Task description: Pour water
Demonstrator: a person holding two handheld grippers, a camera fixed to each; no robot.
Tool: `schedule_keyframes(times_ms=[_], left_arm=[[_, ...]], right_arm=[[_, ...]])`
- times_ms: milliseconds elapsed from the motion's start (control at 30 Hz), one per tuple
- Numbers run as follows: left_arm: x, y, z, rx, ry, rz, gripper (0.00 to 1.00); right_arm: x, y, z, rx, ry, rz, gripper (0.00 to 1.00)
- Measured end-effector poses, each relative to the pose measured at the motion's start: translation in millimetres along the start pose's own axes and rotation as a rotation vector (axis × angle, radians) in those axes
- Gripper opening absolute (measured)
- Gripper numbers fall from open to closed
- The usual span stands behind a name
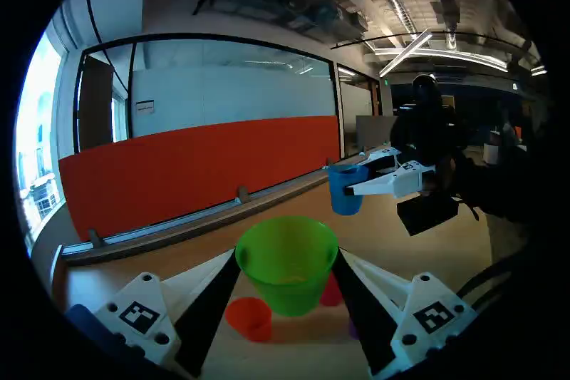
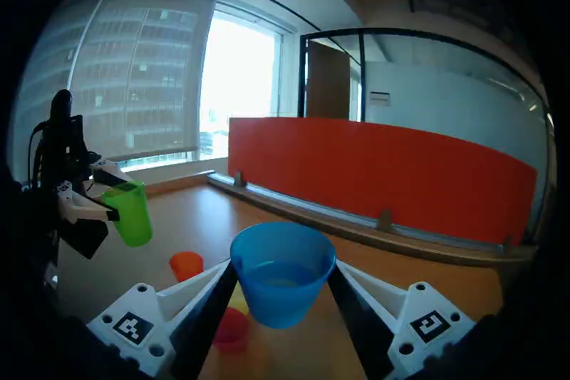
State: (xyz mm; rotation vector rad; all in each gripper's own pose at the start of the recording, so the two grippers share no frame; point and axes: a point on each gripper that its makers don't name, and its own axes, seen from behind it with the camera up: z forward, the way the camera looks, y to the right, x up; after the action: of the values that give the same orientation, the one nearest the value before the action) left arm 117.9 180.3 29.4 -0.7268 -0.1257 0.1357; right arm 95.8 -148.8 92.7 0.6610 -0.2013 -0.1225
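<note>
Lettering on wall sign unreadable; green cup and blue cup clamped.

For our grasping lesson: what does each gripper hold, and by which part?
Left gripper: green cup, by its opposite sides below the rim. Right gripper: blue cup, likewise.

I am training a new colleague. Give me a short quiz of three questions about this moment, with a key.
1. True or false: the left hand-held gripper holds a green cup.
2. Which cup does the right hand-held gripper hold? A orange, B blue, C green.
3. Fill in: the small orange cup stands on the wooden ____.
Key: 1 true; 2 B, the blue cup; 3 table.
</note>
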Motion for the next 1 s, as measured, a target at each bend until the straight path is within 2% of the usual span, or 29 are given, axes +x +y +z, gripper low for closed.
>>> schedule_keyframes(times_ms=[600, 1000], left_arm=[[23.7, 4.0, -3.4, 0.008, 0.069, -0.012, 0.89], [24.7, 8.4, -0.5, -0.003, 0.070, -0.012, 0.88]], right_arm=[[10.5, -8.6, -8.4, 0.015, 0.026, -0.011, 0.89], [13.6, -10.3, -9.8, 0.020, 0.033, -0.024, 0.89]])
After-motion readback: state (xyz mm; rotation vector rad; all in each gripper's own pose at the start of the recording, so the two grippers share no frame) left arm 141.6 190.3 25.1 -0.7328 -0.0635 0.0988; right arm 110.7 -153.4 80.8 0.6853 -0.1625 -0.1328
